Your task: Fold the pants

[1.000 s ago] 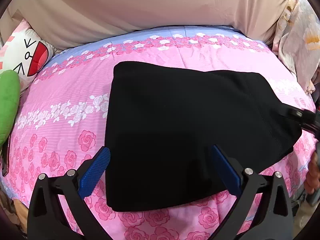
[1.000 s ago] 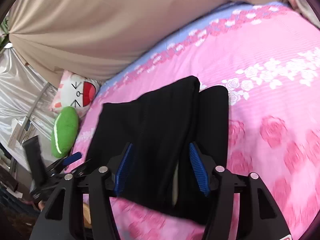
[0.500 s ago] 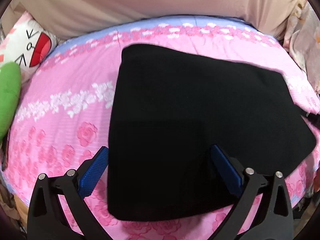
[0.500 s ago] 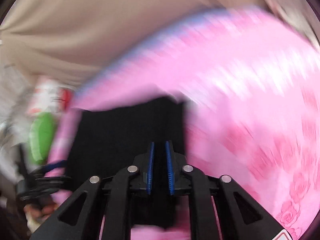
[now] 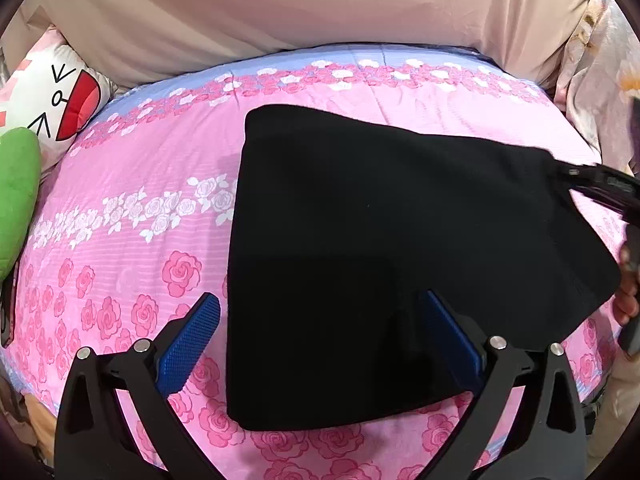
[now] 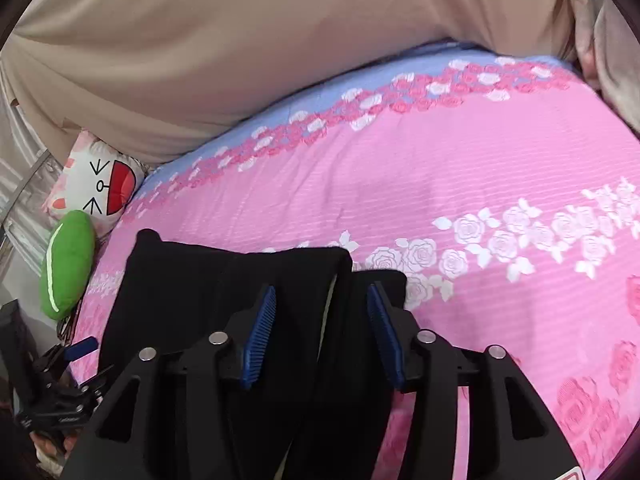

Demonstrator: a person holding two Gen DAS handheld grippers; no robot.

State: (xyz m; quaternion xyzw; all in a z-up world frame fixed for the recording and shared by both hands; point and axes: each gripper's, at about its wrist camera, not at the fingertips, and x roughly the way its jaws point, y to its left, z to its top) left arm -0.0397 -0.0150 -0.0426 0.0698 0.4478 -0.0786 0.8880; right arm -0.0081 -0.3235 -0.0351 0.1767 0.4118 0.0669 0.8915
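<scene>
Black folded pants (image 5: 380,248) lie flat on the pink rose-print bedsheet (image 5: 132,208). My left gripper (image 5: 320,340) hovers open over their near edge, one blue pad off the cloth at the left and the other above it. In the right wrist view the pants (image 6: 200,280) show a raised fold running between the pads of my right gripper (image 6: 322,336). Its jaws are opening and the pads stand apart from the cloth. In the left wrist view the right gripper (image 5: 592,182) sits at the pants' right corner. The left gripper (image 6: 76,350) shows at the lower left of the right wrist view.
A white cartoon-face pillow (image 5: 52,96) and a green plush (image 5: 16,192) lie at the bed's left end. A beige cloth (image 5: 320,8) rises behind the bed, and floral fabric (image 5: 600,80) hangs at the right. A person's hand (image 5: 626,304) shows at the right edge.
The right gripper shut on the pants' fold half a second ago and has since opened again, swinging a little. The left gripper stayed open over the near edge.
</scene>
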